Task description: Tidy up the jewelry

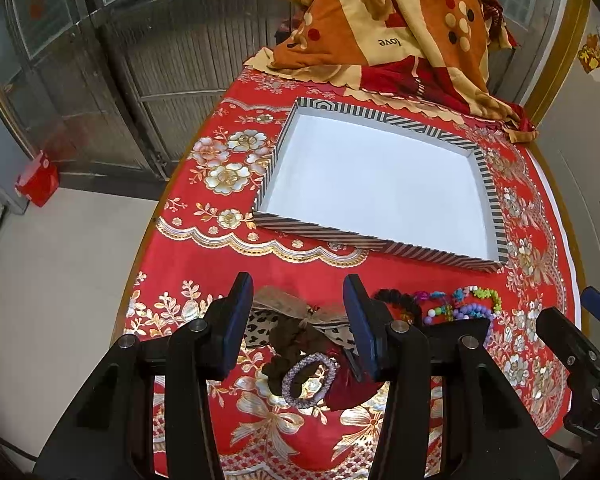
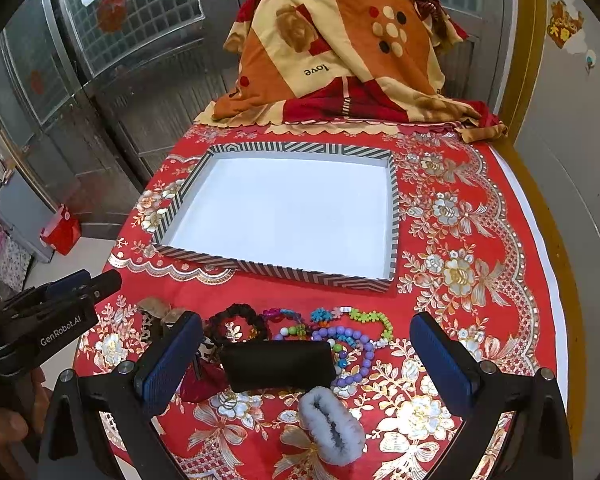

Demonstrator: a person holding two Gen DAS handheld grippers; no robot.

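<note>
Red floral tablecloth (image 2: pixel 480 208) is covering the table; the striped tray (image 2: pixel 276 270) is sitting mid-table, nothing in it yet. Sorting is not yet under way, as I judge it. Jewelry is lying in a row along the near edge: beaded bracelets (image 2: pixel 340 332), black scrunchie (image 2: pixel 236 320), purple bead bracelet (image 1: pixel 308 376), grey fluffy band (image 2: pixel 332 420). Left gripper (image 1: pixel 298 332) and right gripper (image 2: pixel 306 354) are both hovering above it, jaws spread, gripping nothing. Next move probably calls for lowering onto one piece and closing.

Red floral tablecloth (image 2: pixel 480 184), black-white striped tray (image 2: pixel 394 216), grey fluffy scrunchie (image 2: pixel 332 426), lilac bracelet (image 1: pixel 308 380)
</note>
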